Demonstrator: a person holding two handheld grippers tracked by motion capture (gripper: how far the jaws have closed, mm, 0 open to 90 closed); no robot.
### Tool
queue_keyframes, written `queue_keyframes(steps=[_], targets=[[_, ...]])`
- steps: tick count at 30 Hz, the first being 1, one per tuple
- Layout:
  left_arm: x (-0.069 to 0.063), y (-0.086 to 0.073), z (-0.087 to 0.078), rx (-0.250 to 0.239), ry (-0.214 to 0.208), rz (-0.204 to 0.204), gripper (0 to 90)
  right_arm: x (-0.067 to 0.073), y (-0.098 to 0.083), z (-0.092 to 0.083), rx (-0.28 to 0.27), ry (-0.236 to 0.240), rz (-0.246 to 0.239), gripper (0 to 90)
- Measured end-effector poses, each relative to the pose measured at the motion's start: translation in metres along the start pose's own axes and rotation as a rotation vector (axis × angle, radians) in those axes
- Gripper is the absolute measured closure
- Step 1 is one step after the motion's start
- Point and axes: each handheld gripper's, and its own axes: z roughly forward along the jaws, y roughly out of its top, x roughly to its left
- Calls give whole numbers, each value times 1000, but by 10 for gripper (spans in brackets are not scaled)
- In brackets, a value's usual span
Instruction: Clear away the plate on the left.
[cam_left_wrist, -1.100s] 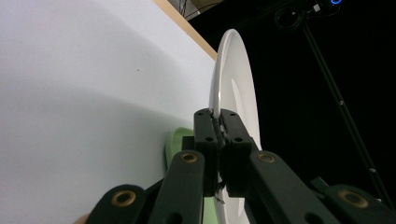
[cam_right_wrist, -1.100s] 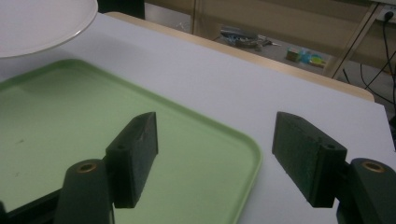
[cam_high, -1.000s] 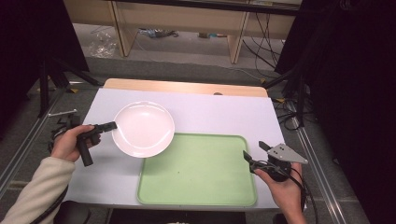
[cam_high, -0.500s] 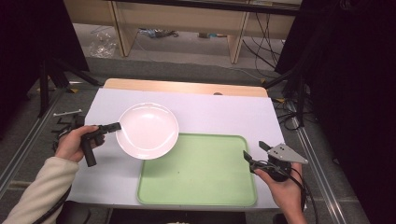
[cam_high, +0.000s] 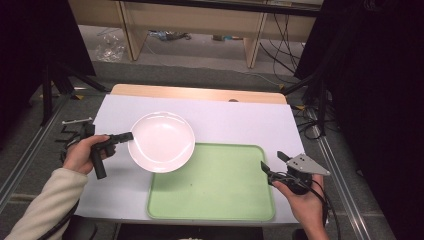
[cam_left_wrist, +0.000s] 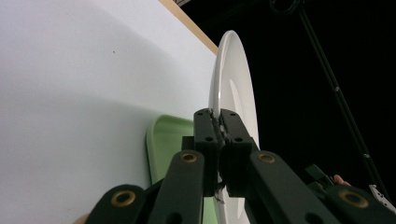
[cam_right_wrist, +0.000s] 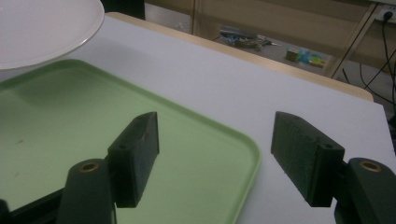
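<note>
A white plate (cam_high: 161, 141) hangs above the table, its near right part over the far left corner of the green tray (cam_high: 215, 185). My left gripper (cam_high: 128, 136) is shut on the plate's left rim; in the left gripper view the black jaws pinch the plate (cam_left_wrist: 231, 88) edge-on at my left gripper (cam_left_wrist: 220, 126). My right gripper (cam_high: 271, 163) stands open by the tray's right edge with nothing between its jaws. In the right gripper view my right gripper (cam_right_wrist: 215, 149) looks across the tray (cam_right_wrist: 70, 121) toward the plate (cam_right_wrist: 42, 28).
A white sheet (cam_high: 235, 122) covers the table, with a wooden strip (cam_high: 200, 93) along its far edge. Black stands and cables (cam_high: 310, 95) sit on the floor at the right, metal parts (cam_high: 75, 125) at the left.
The left gripper has carried the plate a little to the right and nearer, so it now overlaps the tray's corner. The right gripper has not moved.
</note>
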Motion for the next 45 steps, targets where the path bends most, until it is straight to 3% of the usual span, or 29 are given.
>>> queue_keyframes(steps=[17, 18, 19, 24, 29, 35, 40, 41, 42, 45], targets=[[-3, -5, 7, 26, -8, 2, 863, 0, 0, 0, -2, 0, 5, 332], [-3, -6, 9, 10, -29, 2, 863, 0, 0, 0, 1, 1, 5, 332], [-4, -5, 8, 31, -17, 7, 862, 0, 0, 0, -2, 0, 5, 333], [-5, -7, 10, 35, -16, 5, 862, -1, 0, 0, -12, -6, -11, 333], [-8, -8, 12, 41, -20, 11, 862, 0, 0, -1, 5, 1, 10, 334], [-8, -9, 14, 48, -25, 14, 862, -1, 1, -1, -4, -13, -9, 336], [-9, -10, 15, 52, -25, 12, 862, 0, 1, -2, 6, -3, 5, 337], [-10, -9, 16, 62, -25, 9, 862, -1, 0, 0, -18, -13, -6, 337], [-9, -10, 16, 59, -24, 14, 862, 0, 1, -2, 7, -2, 6, 337], [-10, -11, 18, 60, -28, 20, 861, 0, 1, -1, 6, -2, 3, 337]])
